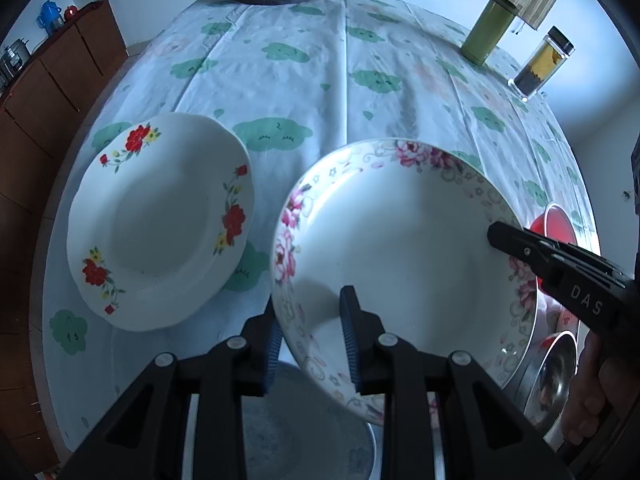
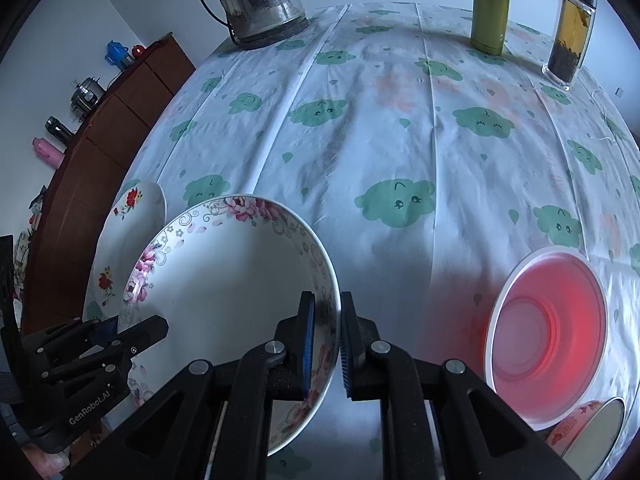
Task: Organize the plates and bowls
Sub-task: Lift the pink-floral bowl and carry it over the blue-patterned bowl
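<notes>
Big round table [image 2: 400, 140] takes up most of both views, covered in a pale cloth with green smiley clouds all over it. Held up over the near edge is the pink-flowered plate [image 1: 400, 240], deep and white, nothing in it, tilted a bit and clear of the cloth. Just left of it, flat on the table, sits the red-flowered plate [image 1: 160, 220], also empty. Off to the right there's a red plastic bowl [image 2: 548, 332] with a white rim, empty too, and tucked right below it at the table edge a steel bowl [image 2: 608, 428] and a small patterned bowl [image 2: 568, 428], both only partly showing so I can't say what's in them. Way at the back: a metal kettle [image 2: 260, 0], a green bottle [image 2: 490, 8] and a clear jar [image 2: 570, 28] with something yellow over something dark inside. Now the tools. The left gripper [image 1: 310, 356] points steeply down, jaws clamped on the near-left rim of the pink-flowered plate, one finger under it and one inside. The right gripper [image 2: 325, 344] comes in from the other side, also angled down, its blue pads [image 2: 308, 344] pinched tight on the right-hand rim. So both are carrying the one plate together. A bit of a hand [image 1: 592, 392] shows gripping the right tool's handle.
</notes>
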Motion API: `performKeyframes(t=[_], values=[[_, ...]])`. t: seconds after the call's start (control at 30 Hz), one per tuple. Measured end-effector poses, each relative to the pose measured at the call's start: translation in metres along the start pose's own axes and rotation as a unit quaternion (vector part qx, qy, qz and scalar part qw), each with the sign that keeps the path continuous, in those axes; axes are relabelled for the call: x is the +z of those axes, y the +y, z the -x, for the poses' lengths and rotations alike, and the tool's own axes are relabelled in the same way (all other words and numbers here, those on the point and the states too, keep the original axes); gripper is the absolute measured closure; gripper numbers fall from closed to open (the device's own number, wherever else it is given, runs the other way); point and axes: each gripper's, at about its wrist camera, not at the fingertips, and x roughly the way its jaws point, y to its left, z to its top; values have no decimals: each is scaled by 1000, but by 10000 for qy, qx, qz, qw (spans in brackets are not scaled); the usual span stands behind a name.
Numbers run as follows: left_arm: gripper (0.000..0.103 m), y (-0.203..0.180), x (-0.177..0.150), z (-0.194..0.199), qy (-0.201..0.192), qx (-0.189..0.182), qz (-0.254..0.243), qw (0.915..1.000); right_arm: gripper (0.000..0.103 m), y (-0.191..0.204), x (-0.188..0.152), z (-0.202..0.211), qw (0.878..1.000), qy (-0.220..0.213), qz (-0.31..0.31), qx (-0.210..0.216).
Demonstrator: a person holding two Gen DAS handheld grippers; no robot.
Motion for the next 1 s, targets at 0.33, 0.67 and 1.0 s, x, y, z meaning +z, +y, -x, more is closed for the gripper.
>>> performKeyframes(t=[0.33, 0.67, 1.0], values=[[77, 3, -12, 11, -61, 20, 23, 10000, 91, 7, -11, 11, 10000, -66, 55, 18], [77, 13, -27, 20, -92, 58, 112, 9999, 91, 20, -24, 17, 9998, -87, 154, 57], [77, 23, -41, 27, -104, 94, 179, 9997, 91, 31, -36, 19, 9996, -81, 242, 88]])
